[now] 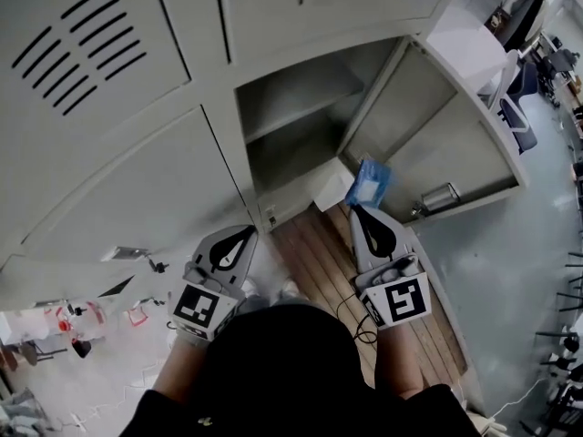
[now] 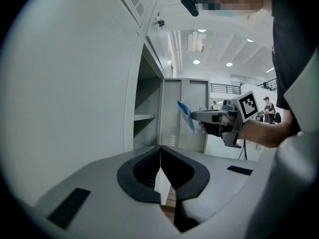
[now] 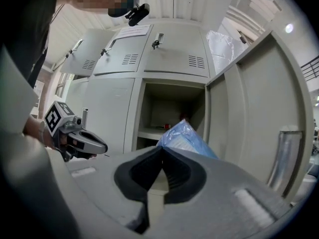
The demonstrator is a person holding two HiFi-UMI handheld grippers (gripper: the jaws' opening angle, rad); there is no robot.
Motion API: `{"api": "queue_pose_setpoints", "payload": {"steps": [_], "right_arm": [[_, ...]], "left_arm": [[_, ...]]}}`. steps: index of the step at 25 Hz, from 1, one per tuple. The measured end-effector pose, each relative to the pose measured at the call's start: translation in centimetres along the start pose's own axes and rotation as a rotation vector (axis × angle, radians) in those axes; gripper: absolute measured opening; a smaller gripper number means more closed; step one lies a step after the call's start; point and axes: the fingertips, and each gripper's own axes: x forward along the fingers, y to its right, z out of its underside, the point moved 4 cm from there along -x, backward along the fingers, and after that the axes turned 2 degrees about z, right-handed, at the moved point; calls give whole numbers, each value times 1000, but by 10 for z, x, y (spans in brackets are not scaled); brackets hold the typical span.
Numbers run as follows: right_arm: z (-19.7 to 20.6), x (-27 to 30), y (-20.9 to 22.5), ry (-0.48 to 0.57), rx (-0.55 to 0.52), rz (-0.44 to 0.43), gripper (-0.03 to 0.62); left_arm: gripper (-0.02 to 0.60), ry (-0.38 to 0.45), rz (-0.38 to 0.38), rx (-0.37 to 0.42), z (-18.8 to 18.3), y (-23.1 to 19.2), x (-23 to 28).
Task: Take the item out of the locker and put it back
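Far left: shut locker doors [image 1: 100,80], flat painted sheet metal in pale grey with slanted louvre slots. In front of them hangs the left gripper [image 1: 244,234], roughly level, jaws pressed together on nothing. I judge it parked there to keep out of the opening, since one tool is enough for so light a thing.

Centre: open locker [image 1: 296,107], a boxy steel compartment, dim inside, with one thin shelf across it. No sign of the item inside. A white sheet-like shape [image 1: 330,189] lies at its bottom lip; cannot identify it.

Just right, outside and in front of the opening: blue packet [image 1: 369,182]. It is thin, limp, crinkled plastic film, glossy, with a paler panel. The right gripper [image 1: 359,209] is clenched on its lower edge, so the packet stands up past the jaw tips like a flag. Pinching an edge looks like the only purchase on something so flat.

Far right: locker door [image 1: 455,144] swung wide, with a plain metal inner face and a small bright latch fitting [image 1: 439,197].

Judgement: the item is out; the return is not yet done.
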Motion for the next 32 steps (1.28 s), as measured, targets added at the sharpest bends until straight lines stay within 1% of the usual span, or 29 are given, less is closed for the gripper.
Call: {"api": "queue_pose_setpoints", "payload": {"steps": [11,16,25,32], "right_arm": [[20,50,-12,-30,-13,-119,0],[34,78,-15,-53,-31,-155,0],[58,126,-22,-113,-150,-214,0],[91,159,-29,-192,-226,-247,0]], "left_arm": [[6,-13,-118,-24,7,-10,-23],[6,-17,-166,-32,12,-12,-34],[6,-37,-231,-40,19,-13,-52],[6,-47,-263,-44,23,-10,-60]]}}
